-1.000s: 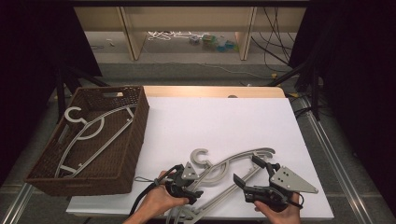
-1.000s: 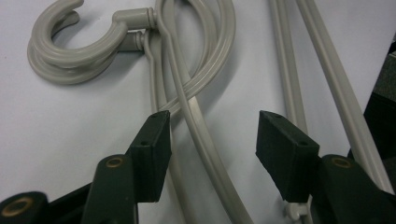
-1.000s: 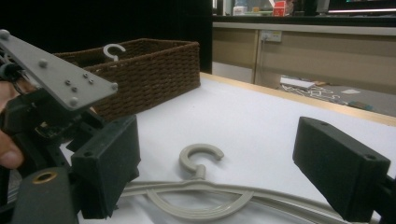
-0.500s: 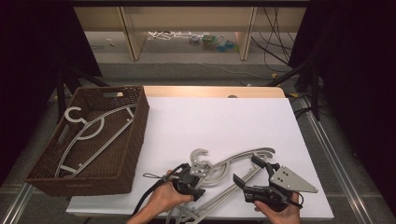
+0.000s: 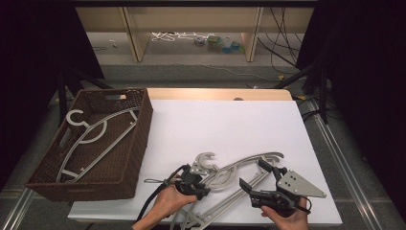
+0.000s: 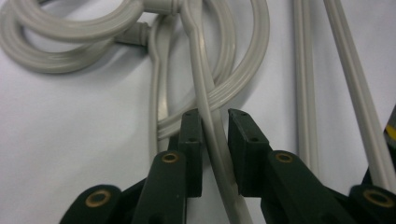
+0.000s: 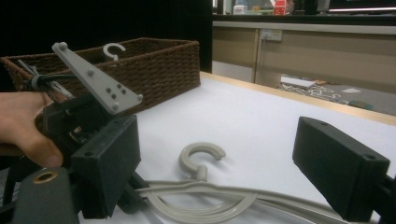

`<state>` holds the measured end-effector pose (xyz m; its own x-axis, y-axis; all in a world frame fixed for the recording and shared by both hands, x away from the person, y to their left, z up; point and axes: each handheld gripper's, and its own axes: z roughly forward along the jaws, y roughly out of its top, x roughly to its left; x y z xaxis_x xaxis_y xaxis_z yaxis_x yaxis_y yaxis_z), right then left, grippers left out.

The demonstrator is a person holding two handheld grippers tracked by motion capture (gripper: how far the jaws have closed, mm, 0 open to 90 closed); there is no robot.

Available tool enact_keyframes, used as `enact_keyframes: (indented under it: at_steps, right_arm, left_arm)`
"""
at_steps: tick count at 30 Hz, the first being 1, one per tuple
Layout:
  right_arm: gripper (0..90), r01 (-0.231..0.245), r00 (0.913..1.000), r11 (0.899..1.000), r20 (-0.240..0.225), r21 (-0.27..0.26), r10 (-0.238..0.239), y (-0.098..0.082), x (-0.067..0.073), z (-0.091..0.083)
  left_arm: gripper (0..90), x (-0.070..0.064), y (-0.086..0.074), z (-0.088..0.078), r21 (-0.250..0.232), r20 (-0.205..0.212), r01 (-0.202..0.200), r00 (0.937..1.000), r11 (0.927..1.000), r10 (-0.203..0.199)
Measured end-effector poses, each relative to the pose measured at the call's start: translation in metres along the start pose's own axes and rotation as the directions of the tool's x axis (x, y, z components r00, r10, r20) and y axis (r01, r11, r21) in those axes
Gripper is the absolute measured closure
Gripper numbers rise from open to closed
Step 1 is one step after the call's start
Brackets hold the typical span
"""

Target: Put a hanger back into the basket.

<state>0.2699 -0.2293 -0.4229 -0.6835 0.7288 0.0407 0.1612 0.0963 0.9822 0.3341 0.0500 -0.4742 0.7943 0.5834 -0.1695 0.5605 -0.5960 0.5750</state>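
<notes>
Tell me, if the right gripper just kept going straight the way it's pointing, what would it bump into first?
Probably the grey hanger on the white table, which lies just ahead of the open right gripper. Beyond that is the left gripper. Depth is hard to judge.

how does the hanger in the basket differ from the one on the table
The hanger in the basket lies inside the brown wicker basket, untouched; the hanger on the table lies on the white tabletop with the left gripper around its arm, jaws just closing. The basket one's hook points to the far left, the table one's up the table. Both are pale grey plastic with curved arms.
</notes>
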Motion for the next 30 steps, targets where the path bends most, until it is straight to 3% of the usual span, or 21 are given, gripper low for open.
enact_keyframes:
  at_steps: [1,2,6,9,18,21,23,30]
  right_arm:
    - [15.9,0.002,1.0,1.0,0.005,0.011,-0.002,0.0,0.0,-0.001]
    - [15.9,-0.001,1.0,1.0,0.007,-0.002,0.001,0.0,0.0,0.0]
    - [15.9,0.001,1.0,1.0,0.003,0.018,-0.001,0.0,0.0,-0.001]
    - [15.9,0.003,1.0,1.0,0.003,0.016,-0.003,0.001,0.0,-0.001]
    - [15.9,-0.001,1.0,1.0,-0.002,0.0,0.001,0.0,0.0,0.0]
    - [16.0,0.004,1.0,1.0,0.008,0.011,-0.004,0.001,0.0,-0.001]
    - [16.0,0.002,1.0,1.0,-0.003,0.002,-0.002,0.0,0.0,-0.001]
    - [16.0,-0.001,1.0,1.0,0.001,-0.012,0.001,0.0,0.001,0.0]
  left_arm:
    - [77.0,0.001,0.0,-0.001,-0.013,-0.002,0.006,1.0,0.9999,-0.006]
    - [77.6,-0.001,-0.001,0.001,-0.074,-0.005,0.068,0.9976,0.9949,-0.069]
    - [81.1,0.005,-0.002,-0.005,-0.13,-0.008,0.123,0.9921,0.9839,-0.125]
    - [81.4,0.009,-0.003,-0.007,-0.145,-0.002,0.146,0.9891,0.9787,-0.147]
    - [81.6,0.012,-0.003,-0.014,-0.181,-0.003,0.155,0.9874,0.9711,-0.158]
    - [81.6,0.013,-0.003,-0.019,-0.201,0.008,0.183,0.9826,0.9623,-0.186]
    - [81.6,0.015,-0.002,-0.022,-0.211,0.013,0.183,0.9827,0.9602,-0.185]
    - [81.7,0.02,-0.002,-0.042,-0.271,0.013,0.194,0.9802,0.9429,-0.198]
